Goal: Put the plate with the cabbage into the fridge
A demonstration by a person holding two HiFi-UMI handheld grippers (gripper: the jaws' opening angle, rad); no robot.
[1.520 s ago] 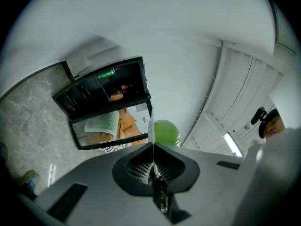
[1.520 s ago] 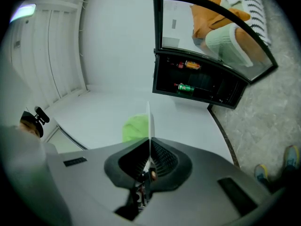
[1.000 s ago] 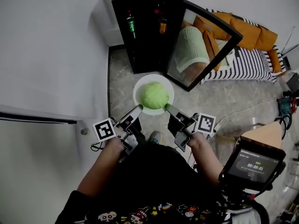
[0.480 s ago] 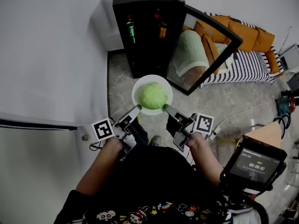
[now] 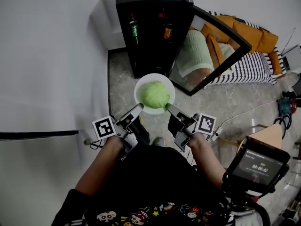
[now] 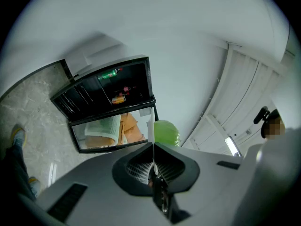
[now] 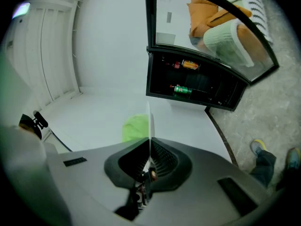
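Jaws of left gripper [image 5: 139, 108], right gripper [image 5: 168, 107] pinch plate [image 5: 139, 85].

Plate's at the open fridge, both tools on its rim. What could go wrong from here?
1. Both the left tool and right tool pinch only the near rim of the plate; a tilt might roll the round cabbage off.
2. The open glass door angles in on the right; the plate could clip it.

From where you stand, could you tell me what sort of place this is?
Probably a living room: a black mini fridge holding bottles, a striped sofa with orange cushions, and a marbled floor.
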